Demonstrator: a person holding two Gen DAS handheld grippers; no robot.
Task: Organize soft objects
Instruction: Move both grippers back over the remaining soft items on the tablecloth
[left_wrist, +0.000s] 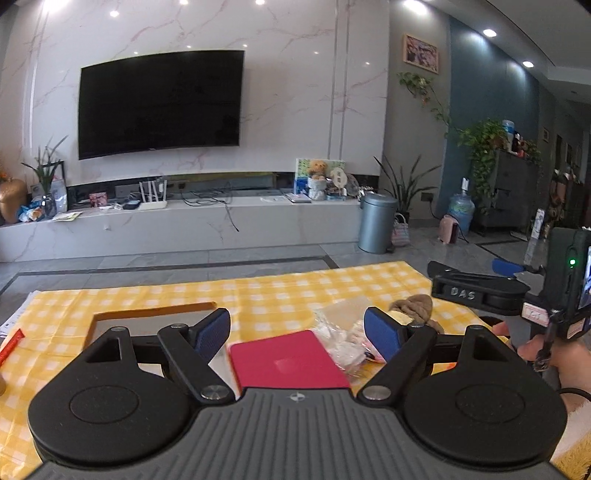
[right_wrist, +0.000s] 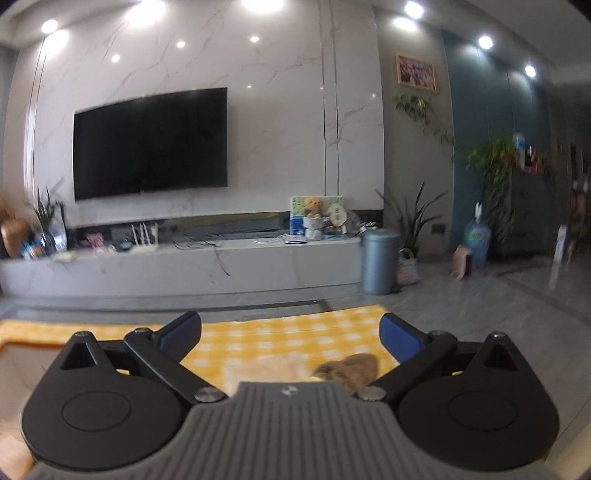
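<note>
- Right now the soft things sit in a small heap on the yellow checked cloth (left_wrist: 280, 288) covering the tabletop: a brown plush toy (left_wrist: 415, 306), with a crinkly clear plastic bag (left_wrist: 340, 332) just beside it on the left.
- Touching that bag, a flat red pad (left_wrist: 291, 363) lies nearest the left camera.
- Further left, a shallow cardboard tray (left_wrist: 155, 314) rests on the cloth, partly hidden.
- Over the heap hangs the left gripper (left_wrist: 297, 332), jaws spread wide, nothing between the blue pads (left_wrist: 380, 332).
- Off to the right, the right gripper (right_wrist: 290, 336) is up above the cloth too, jaws wide apart and empty; its view is blurred, the brown toy low between its fingers.
- A hand (left_wrist: 546, 350) holds that gripper's handle.
</note>
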